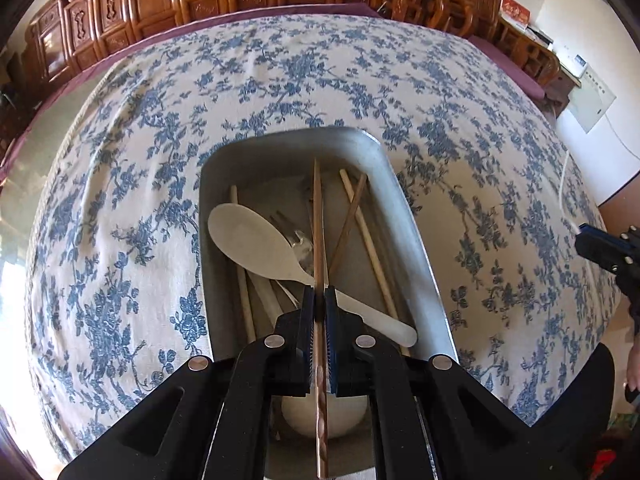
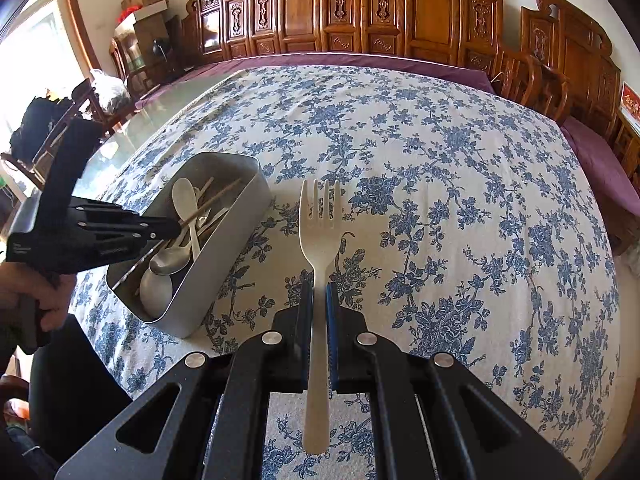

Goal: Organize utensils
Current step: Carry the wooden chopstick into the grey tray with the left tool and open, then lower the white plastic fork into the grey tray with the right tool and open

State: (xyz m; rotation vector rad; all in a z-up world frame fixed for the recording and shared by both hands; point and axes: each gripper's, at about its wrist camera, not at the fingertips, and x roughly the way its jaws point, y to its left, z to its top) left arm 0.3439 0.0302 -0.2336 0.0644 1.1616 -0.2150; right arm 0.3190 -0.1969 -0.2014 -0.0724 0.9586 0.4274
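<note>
So the tabletop (image 2: 440, 160) is covered in a white cloth with blue flowers, a purple cloth (image 2: 360, 60) poking out along the far edge, and carved wooden cabinets (image 2: 360, 12) run across the top of both frames. Cardboard boxes (image 2: 148, 0) sit upper left in my right view, next to a bright window.

My left tongs (image 1: 319, 300) are pinched tight on a dark brown chopstick (image 1: 318, 208), right over the metal tin (image 1: 412, 220) in the middle of the frame. Inside it are a pale plastic spoon (image 1: 256, 244), more chopsticks, and something metal I can't quite make out.

The right view adds what the left doesn't: my right tongs (image 2: 319, 300) are clamped on a cream plastic fork (image 2: 320, 232), tines pointing away, above the cloth just right of the tin. It also shows metal spoons (image 2: 170, 258) in the tin's near end, and my left hand (image 2: 36, 292) at the left edge.
</note>
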